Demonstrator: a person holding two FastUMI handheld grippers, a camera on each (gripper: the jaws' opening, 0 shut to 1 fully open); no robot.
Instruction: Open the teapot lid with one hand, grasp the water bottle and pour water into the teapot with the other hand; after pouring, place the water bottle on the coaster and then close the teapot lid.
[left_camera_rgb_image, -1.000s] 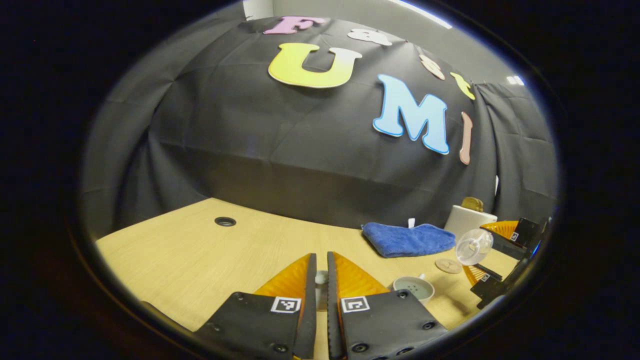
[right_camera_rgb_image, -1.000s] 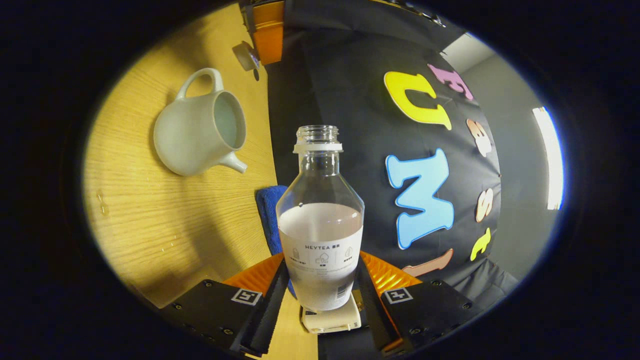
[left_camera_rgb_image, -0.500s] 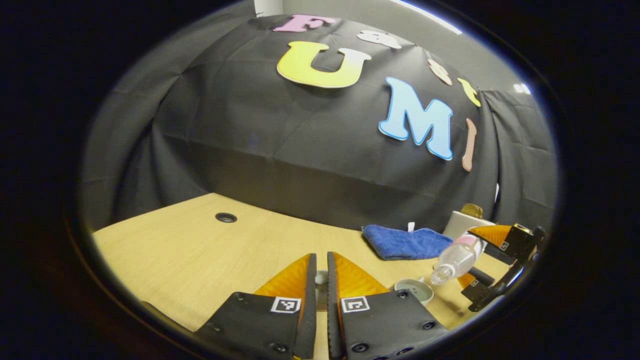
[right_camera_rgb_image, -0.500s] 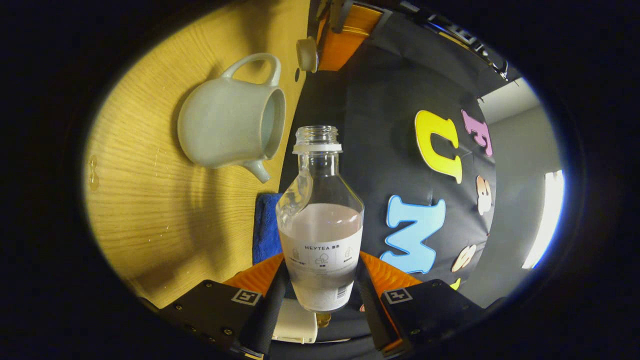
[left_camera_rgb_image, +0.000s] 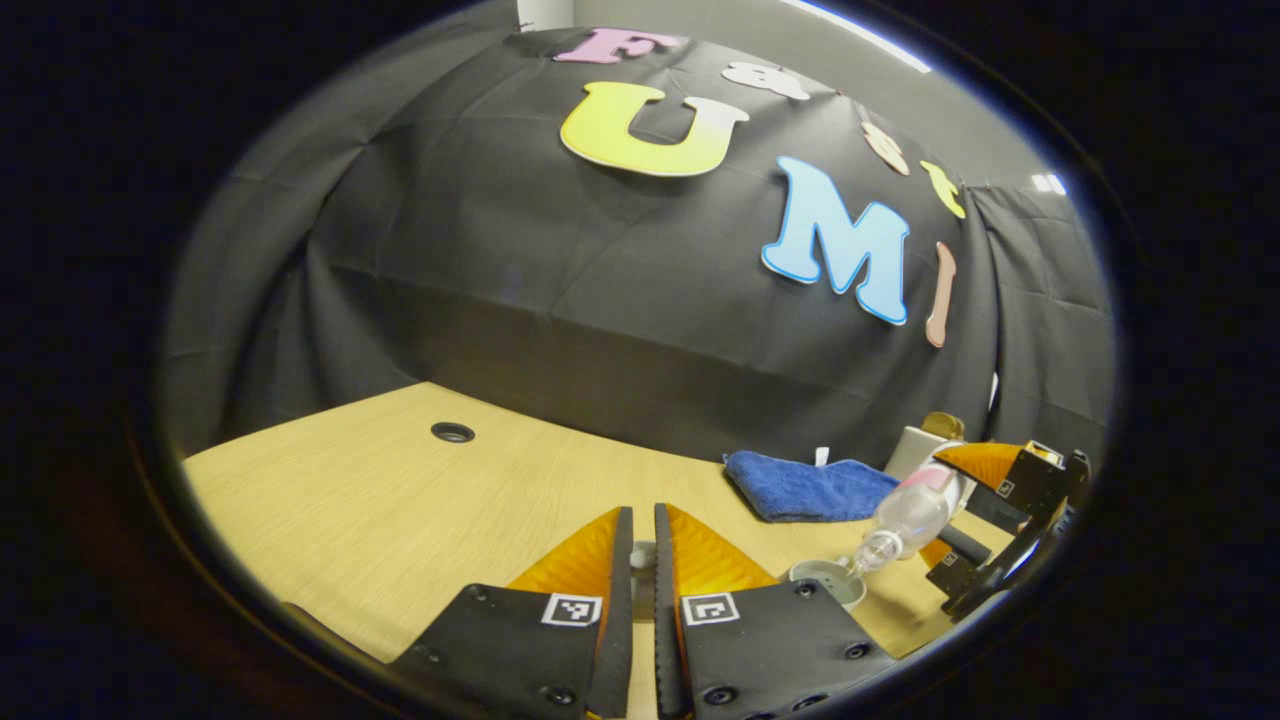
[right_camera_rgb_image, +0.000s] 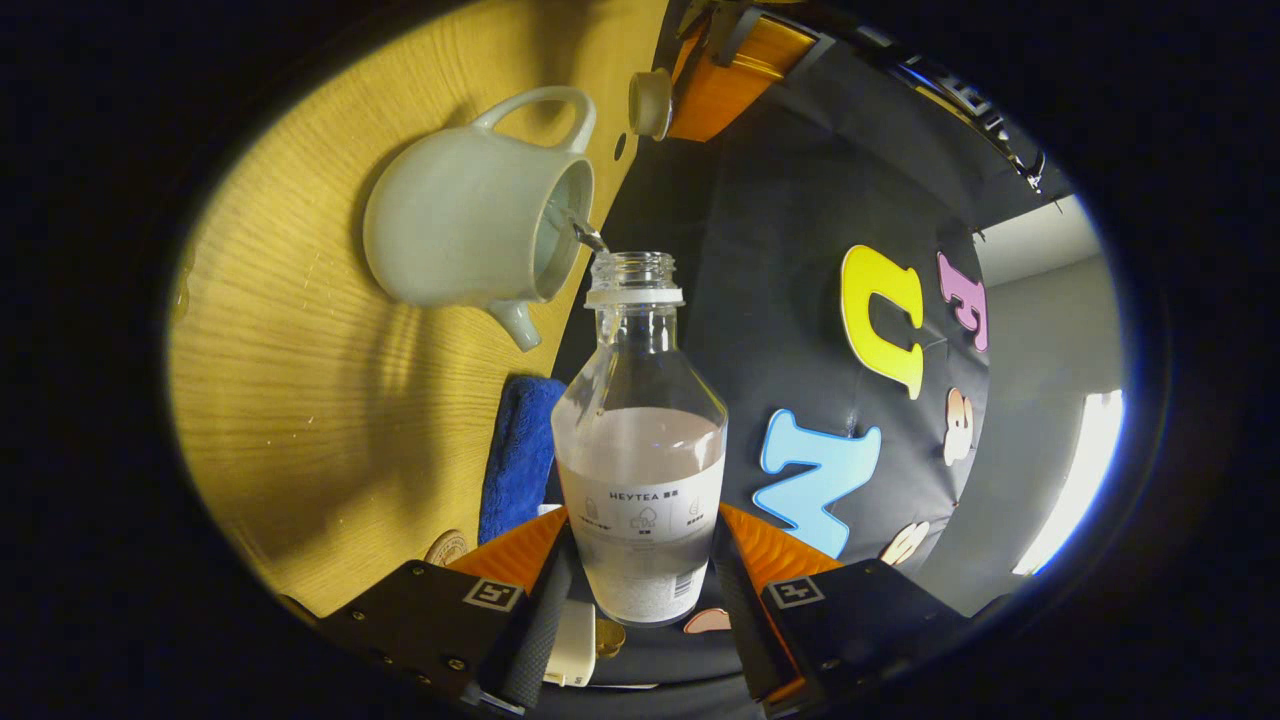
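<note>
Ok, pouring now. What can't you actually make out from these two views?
- Water level inside the teapot: right gripper view looks at it side-on, and its own wall hides the inside.
- The lid in the left gripper: left gripper view, a sliver between the fingers that hide the rest.
- Coaster: right gripper view, partly cut off behind the right gripper holding the water bottle.

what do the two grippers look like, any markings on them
Both look alike. The left gripper and the right gripper each have two black bolted plates, and every plate carries a small square black-and-white tag. Ribbed triangular parts run forward from the plates to the fingers.
</note>
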